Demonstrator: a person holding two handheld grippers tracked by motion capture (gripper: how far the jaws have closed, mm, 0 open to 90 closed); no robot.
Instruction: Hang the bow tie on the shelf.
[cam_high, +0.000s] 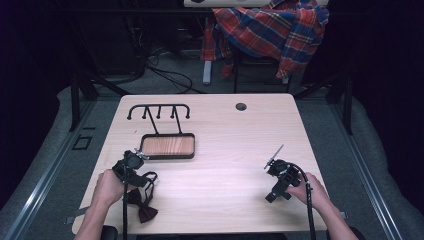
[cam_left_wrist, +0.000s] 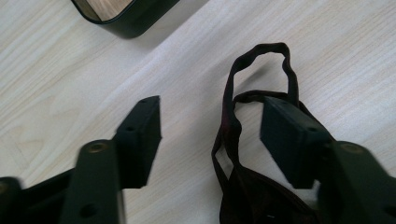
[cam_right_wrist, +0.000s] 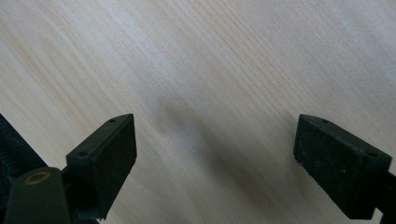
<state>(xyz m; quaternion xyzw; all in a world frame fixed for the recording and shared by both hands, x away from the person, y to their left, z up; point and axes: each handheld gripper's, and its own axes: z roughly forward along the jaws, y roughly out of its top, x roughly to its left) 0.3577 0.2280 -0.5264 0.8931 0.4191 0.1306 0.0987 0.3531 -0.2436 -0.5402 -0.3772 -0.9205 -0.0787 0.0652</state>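
Observation:
A dark red bow tie (cam_high: 142, 202) lies near the table's front left edge, its thin black strap (cam_high: 150, 176) looping away from it. My left gripper (cam_high: 139, 177) hovers low over that strap with its jaws open. In the left gripper view the strap (cam_left_wrist: 229, 116) runs between the jaws of the left gripper (cam_left_wrist: 212, 109), and the right jaw covers part of the loop; the bow tie (cam_left_wrist: 261, 200) sits at the bottom. My right gripper (cam_high: 278, 194) is held at the front right. In the right gripper view the right gripper (cam_right_wrist: 217, 126) is open above bare wood.
A black stand with a row of hooks (cam_high: 159, 111) rises from a wood-floored black tray (cam_high: 167, 146) at mid left; its corner (cam_left_wrist: 126, 21) appears in the left gripper view. A cable hole (cam_high: 241, 106) is at the back. A plaid shirt (cam_high: 272, 27) hangs on a chair beyond the table.

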